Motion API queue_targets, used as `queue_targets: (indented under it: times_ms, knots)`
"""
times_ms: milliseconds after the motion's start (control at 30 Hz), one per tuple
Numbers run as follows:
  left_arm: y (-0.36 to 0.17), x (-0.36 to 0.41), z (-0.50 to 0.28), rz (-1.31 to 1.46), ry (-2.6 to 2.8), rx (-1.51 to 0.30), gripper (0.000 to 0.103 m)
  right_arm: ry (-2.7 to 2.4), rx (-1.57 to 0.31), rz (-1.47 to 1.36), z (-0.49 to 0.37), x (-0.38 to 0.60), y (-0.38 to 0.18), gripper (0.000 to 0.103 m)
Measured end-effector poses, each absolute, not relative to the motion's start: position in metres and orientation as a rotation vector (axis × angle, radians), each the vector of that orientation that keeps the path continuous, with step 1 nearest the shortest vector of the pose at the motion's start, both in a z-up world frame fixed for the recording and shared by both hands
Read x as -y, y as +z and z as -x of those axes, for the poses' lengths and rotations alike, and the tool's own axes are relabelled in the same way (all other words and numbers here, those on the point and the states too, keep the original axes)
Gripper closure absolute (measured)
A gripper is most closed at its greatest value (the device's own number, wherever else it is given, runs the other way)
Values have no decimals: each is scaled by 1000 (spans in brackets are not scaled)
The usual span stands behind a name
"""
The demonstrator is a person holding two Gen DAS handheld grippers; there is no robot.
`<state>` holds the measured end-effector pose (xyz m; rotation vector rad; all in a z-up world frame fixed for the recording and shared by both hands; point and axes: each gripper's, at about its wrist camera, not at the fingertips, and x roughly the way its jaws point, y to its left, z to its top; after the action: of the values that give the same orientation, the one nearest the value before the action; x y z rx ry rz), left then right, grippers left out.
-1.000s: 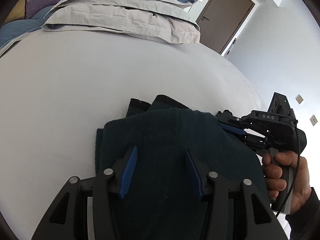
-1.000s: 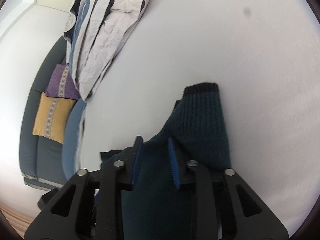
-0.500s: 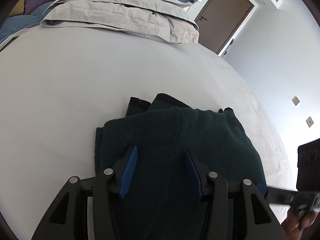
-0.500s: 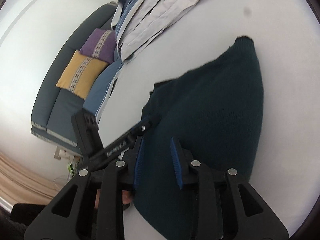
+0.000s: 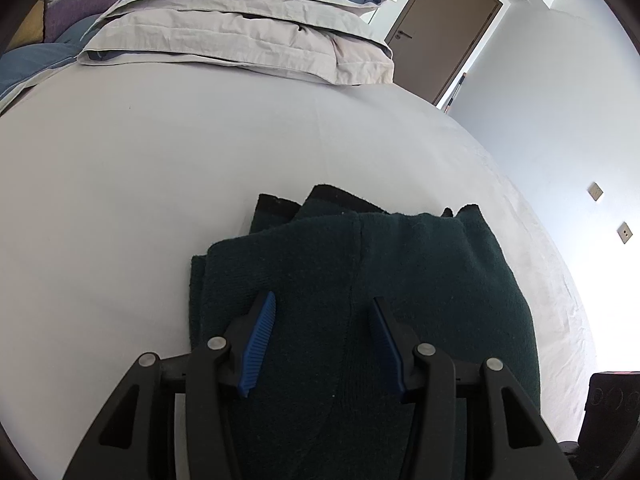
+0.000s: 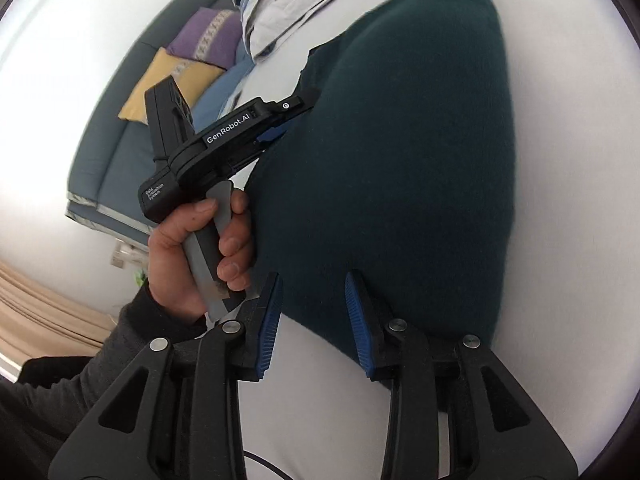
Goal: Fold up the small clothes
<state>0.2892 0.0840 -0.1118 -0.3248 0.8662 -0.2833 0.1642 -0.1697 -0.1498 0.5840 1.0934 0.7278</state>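
Sweater (image 5: pixel 400 280): dark green, folded, flat on white bed sheet (image 5: pixel 160 180).
Left gripper (image 5: pixel 322 338): jaws spread, over sweater, contact possibly none.
Right gripper (image 6: pixel 314 320): jaws spread, empty, at sweater's near edge.

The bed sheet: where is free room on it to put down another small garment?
A wide bare patch of bed sheet lies between the folded dark green sweater and the stacked pillows. More bare sheet runs left of the sweater. It is crowded at the sweater itself, where the left gripper and right gripper both hover open.
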Motion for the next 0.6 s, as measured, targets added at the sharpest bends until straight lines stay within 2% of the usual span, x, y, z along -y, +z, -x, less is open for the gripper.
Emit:
queue_targets:
  times_ms: [267,300,333,367,400,433,533,600]
  knots:
    - [-110,-89,-290,371,-303,-868,52,675,-1080,-624,-130,199,-145,71]
    - [-107,-94,-290,396,-314,-877,52,653,-1064,-617,-122,205,-139,65]
    - [-104,-100,-288,428,-326,-889,52,638,-1034,-613,-118,212,-131,51]
    - [-99,-108,-284,466,-334,-902,52,612,-998,-610,-114,220,-122,42]
    - [-94,-117,-279,491,-332,-904,51,570,-962,-601,-111,227,-114,27]
    - [-88,-125,-273,508,-319,-897,51,538,-932,-601,-110,234,-107,23]
    - [-76,-152,-256,541,-287,-885,45,518,-913,-658,-122,250,-101,23]
    - [-75,-169,-252,576,-282,-902,37,494,-922,-712,-136,257,-104,23]
